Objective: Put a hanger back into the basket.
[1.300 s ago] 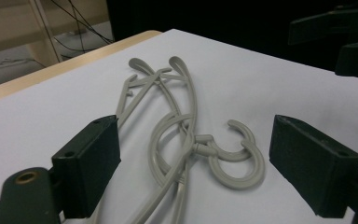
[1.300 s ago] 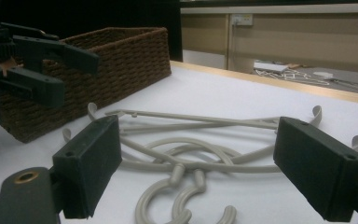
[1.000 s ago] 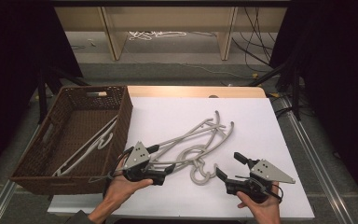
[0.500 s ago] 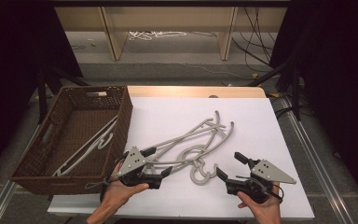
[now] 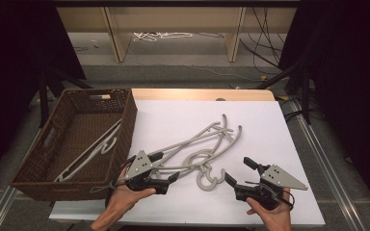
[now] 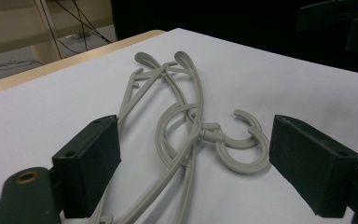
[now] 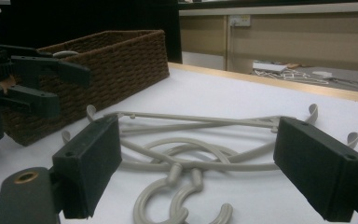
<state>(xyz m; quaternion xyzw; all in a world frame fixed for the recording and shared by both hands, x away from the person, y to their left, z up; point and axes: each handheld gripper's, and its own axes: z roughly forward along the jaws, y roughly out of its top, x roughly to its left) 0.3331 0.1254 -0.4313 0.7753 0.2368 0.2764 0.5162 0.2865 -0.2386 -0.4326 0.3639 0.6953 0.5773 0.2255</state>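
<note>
Several grey plastic hangers (image 5: 200,147) lie tangled on the white tabletop (image 5: 270,125), their hooks (image 5: 207,179) toward the near edge. My left gripper (image 5: 166,167) rests at the pile's near-left end, open. In the left gripper view the hangers (image 6: 182,116) run between the spread jaws of the left gripper (image 6: 193,126), and nothing is clamped. My right gripper (image 5: 238,171) sits open just right of the hooks. In the right gripper view the hangers (image 7: 191,140) lie ahead of the right gripper (image 7: 198,123), which holds nothing.
A brown wicker basket (image 5: 125,103) stands at the table's left with grey hangers (image 5: 94,149) lying inside; it also rises at the left of the right gripper view (image 7: 116,60). Wooden shelving (image 5: 173,19) and cables lie beyond the far edge.
My left gripper has slid a little toward the near-left, still open. The right gripper and the hanger pile have stayed in place.
</note>
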